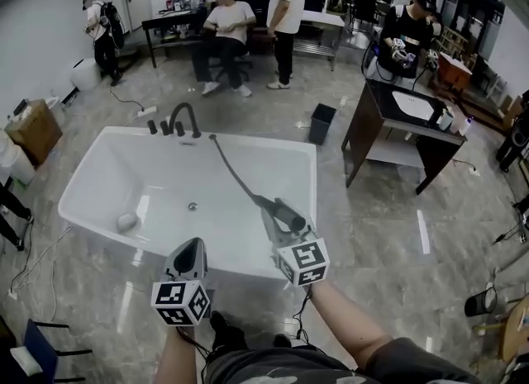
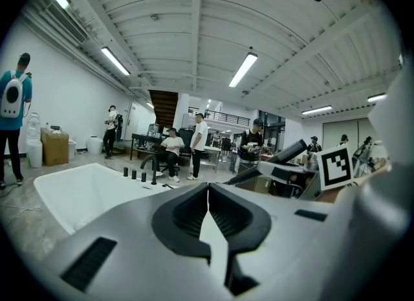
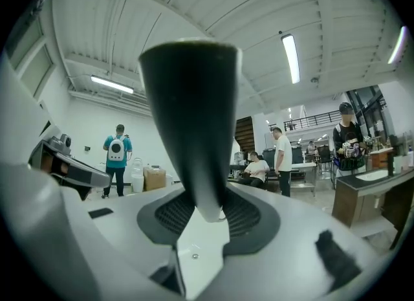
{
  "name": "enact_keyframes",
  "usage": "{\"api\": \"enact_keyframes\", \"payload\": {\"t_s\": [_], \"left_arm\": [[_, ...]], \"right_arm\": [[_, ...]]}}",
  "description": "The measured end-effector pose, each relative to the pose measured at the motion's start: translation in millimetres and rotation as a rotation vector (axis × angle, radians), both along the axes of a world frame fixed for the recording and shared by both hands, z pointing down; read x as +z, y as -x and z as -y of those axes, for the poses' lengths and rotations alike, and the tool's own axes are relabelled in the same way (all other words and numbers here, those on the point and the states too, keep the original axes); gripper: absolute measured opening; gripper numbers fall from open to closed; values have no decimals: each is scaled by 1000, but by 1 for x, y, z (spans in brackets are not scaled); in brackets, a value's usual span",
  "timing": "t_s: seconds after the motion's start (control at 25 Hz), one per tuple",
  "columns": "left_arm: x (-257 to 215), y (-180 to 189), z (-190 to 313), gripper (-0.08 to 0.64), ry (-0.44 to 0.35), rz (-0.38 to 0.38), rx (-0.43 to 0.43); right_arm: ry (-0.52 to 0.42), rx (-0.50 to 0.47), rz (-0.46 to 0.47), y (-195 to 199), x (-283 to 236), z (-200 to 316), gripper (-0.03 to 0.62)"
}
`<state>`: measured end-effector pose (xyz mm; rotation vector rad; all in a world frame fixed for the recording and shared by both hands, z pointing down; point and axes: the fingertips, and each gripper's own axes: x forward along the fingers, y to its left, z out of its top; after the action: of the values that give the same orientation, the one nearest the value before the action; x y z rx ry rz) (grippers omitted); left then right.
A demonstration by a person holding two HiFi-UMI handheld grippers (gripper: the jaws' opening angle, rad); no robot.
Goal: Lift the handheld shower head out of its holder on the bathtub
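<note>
The shower head (image 1: 288, 214) sat in the lower middle of the head view, above the near right corner of the bathtub (image 1: 91, 180) and well apart from the far rim. The right gripper (image 1: 277, 227) was pinching it. In the right gripper view the dark handle (image 3: 191, 118) stood up between the pads of that gripper (image 3: 208, 212), narrow end clamped and wider end toward the top of the frame.

In the head view its long axis ran from the gripper up and to the left. The hose (image 1: 235, 172) carried on along that line to the far rim, just right of the tap (image 1: 183, 118). The holder itself was too small to make out, but the head looked already lifted free of it.

The left gripper (image 1: 188, 252) hung just to the lower left, its jaws pressed together on nothing. The right hand therefore had the piece. Any further pull toward the lower right would probably draw the hose taut along that same diagonal.
</note>
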<state>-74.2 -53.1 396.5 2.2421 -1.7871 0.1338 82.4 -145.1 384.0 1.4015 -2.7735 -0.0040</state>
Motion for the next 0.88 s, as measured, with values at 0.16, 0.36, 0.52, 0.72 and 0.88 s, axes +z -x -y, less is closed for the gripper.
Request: {"api": "enact_keyframes", "payload": {"t_s": [0.16,0.36,0.52,0.72,0.88], "left_arm": [[5,-26,-19,15,3,-5,-13],[12,-61,-41,15,10,-11,-15],[12,-80,-54,15,12,-15,-11],[15,-101,-74,15,13,-18,-11],[19,-105,-87,15,15,-9,-1]], "right_arm": [[1,-12,-2,-28,4,-23,141],[8,-16,6,-68,8,-50,141],[14,-5,25,-93,7,-70,141],[-5,-2,33,-124,3,-97,141],[-1,-11,9,-130,10,-116,141]]}}
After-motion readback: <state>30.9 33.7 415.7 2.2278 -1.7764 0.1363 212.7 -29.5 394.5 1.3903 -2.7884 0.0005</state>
